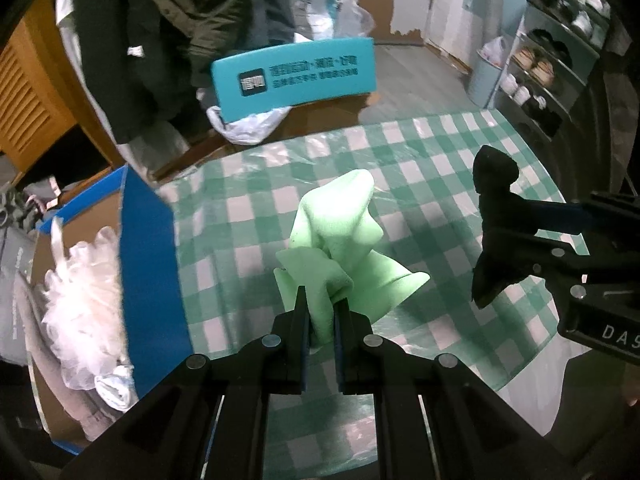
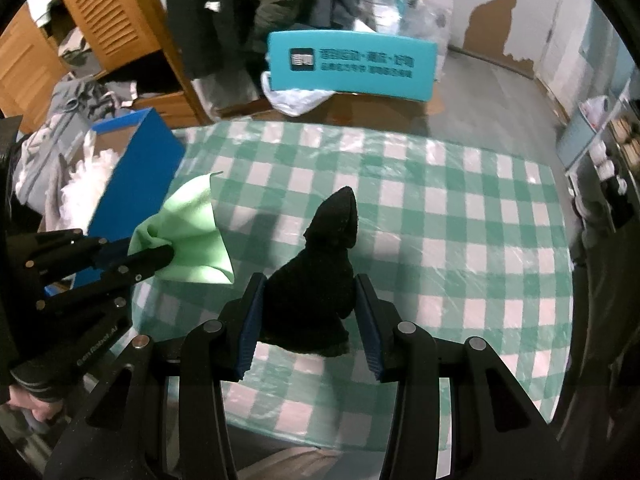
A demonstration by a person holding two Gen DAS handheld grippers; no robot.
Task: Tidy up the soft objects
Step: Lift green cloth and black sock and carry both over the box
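Your left gripper point(image 1: 322, 304) was pressed together on a light green cloth point(image 1: 340, 236), which bunched up between the pads and stood clear above the green-and-white checked tablecloth point(image 1: 420, 160). The cloth's loose folds fanned out beyond the fingertips toward the far side of the table.

Your right gripper point(image 2: 308, 300) pinched a black fabric item point(image 2: 320, 280), soft and fuzzy in texture; its exact type could not be told. The blue-ribbed pads point(image 2: 250, 328) pressed against both of its sides, and its pointed end stuck out past the fingertips, also lifted off the tablecloth.

The two grippers hung side by side over the table, apart from each other, green cloth to the left and black item to the right.

At the table's left edge stood an open blue cardboard box point(image 1: 148, 264). It held a white mesh bath pouf point(image 1: 88, 288) and other pale soft items.

Beyond the far edge of the table stood a teal chair back point(image 1: 294, 74) with printed lettering, with a white plastic bag point(image 1: 248, 124) beneath it. A shoe rack point(image 1: 556, 64) stood at the far right.
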